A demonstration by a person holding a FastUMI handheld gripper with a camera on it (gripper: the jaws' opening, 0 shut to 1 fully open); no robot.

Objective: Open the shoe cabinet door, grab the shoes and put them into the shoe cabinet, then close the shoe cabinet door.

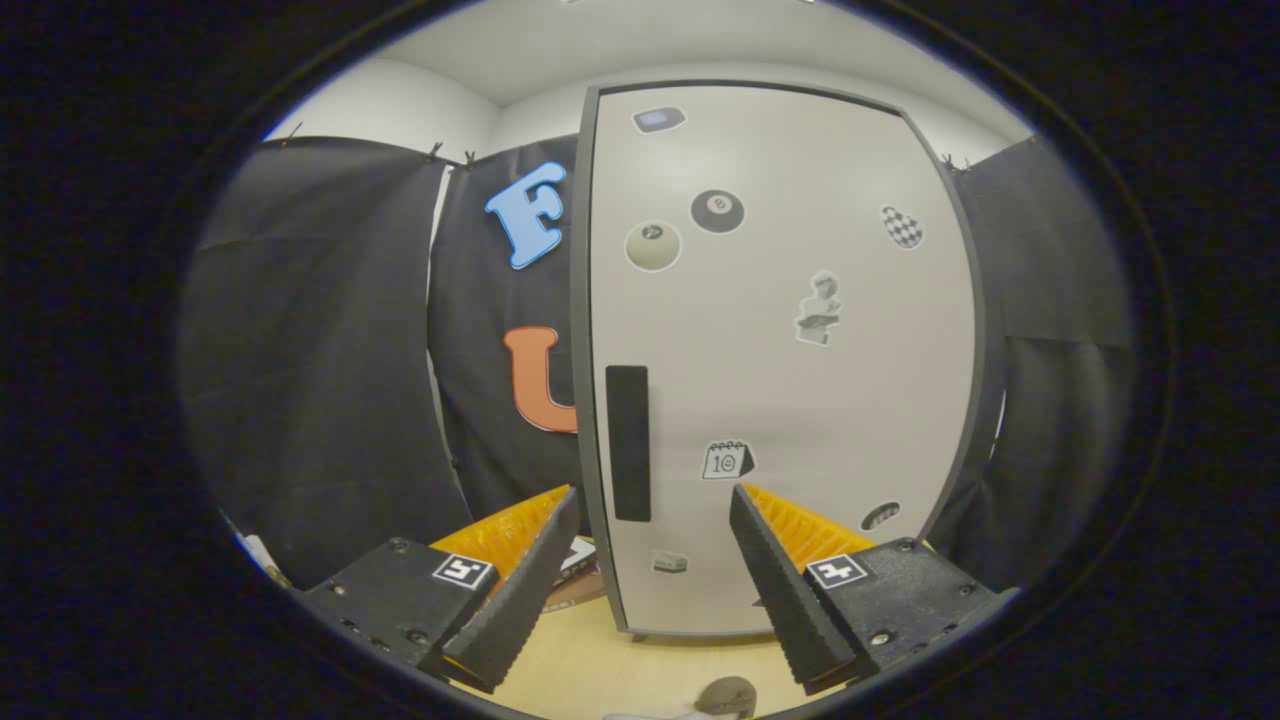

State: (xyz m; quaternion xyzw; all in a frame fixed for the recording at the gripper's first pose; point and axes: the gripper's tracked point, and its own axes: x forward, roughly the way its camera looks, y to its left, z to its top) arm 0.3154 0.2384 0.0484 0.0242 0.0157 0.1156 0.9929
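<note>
The gripper (655, 500) is spread wide, holding nothing. Straight ahead stands the tall, smooth shoe cabinet (790, 370), its door shut (stickers dot it), with a dark, long handle (628, 442).

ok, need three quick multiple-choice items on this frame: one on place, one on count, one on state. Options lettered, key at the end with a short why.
1. Where is the dark handle on the cabinet door?
A. near the door's left edge, in its lower half
B. at the door's top right corner
C. across the door's middle

2. How many billiard-ball stickers are on the door?
A. none
B. two
C. five

3. What state is the cabinet door in?
A. swung wide open
B. closed
C. taken off

Key:
1 A: the handle is a vertical bar beside the left edge, just ahead of the open gripper.
2 B: a black ball sticker and a pale ball sticker sit side by side.
3 B: the door panel faces the fingers flat, with no interior visible.
</note>
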